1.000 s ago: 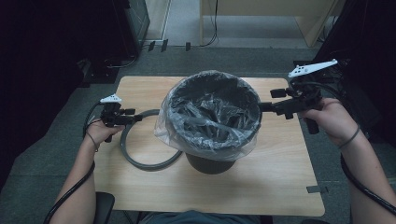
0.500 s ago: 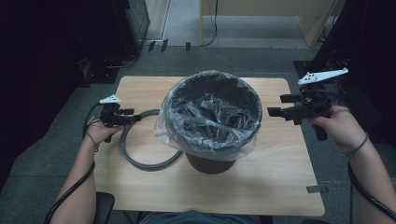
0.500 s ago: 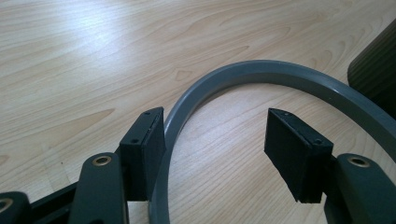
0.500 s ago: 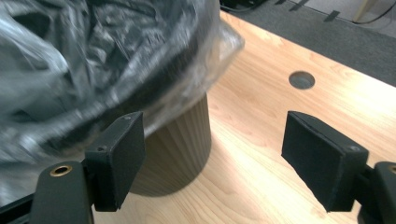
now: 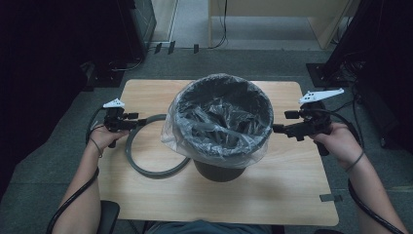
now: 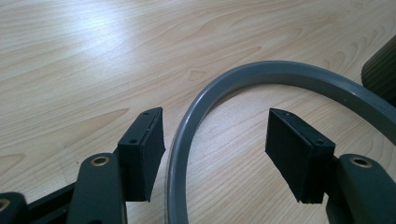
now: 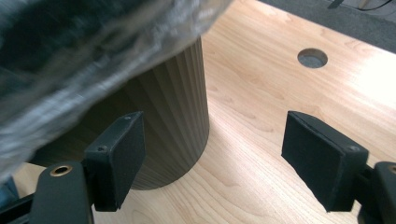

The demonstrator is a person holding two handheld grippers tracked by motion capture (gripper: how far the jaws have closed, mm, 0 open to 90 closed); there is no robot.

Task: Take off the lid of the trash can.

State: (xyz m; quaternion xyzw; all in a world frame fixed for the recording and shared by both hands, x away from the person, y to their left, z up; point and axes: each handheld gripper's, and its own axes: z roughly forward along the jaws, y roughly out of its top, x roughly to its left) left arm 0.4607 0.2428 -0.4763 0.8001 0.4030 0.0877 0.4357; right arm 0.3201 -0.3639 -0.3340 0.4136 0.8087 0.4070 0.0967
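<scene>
Here the work looks to be fitting the flat grey plastic ring (image 5: 155, 148) over the bag-lined bin, and the step in hand seems to be the pick-up of that ring. The ring lies flat on the pale wooden table (image 5: 146, 92), to the left of the dark ribbed cylindrical bin (image 5: 219, 170), whose clear crinkled plastic liner (image 5: 219, 122) is draped over its rim. The left gripper (image 5: 141, 122) sits low at the ring's far-left arc; in the left gripper view its jaws stand apart with the ring's band (image 6: 187, 140) passing between them, close to one pad, and neither pad pressing on it, so nothing is held. The right gripper (image 5: 277, 128) hangs just beside the bin's right side, below the liner's overhang; its jaws are wide apart and empty, with the bin wall (image 7: 173, 116) near one pad. Next, I judge, the left jaws must close squarely on the band before lifting, while the right could steady the bin.
</scene>
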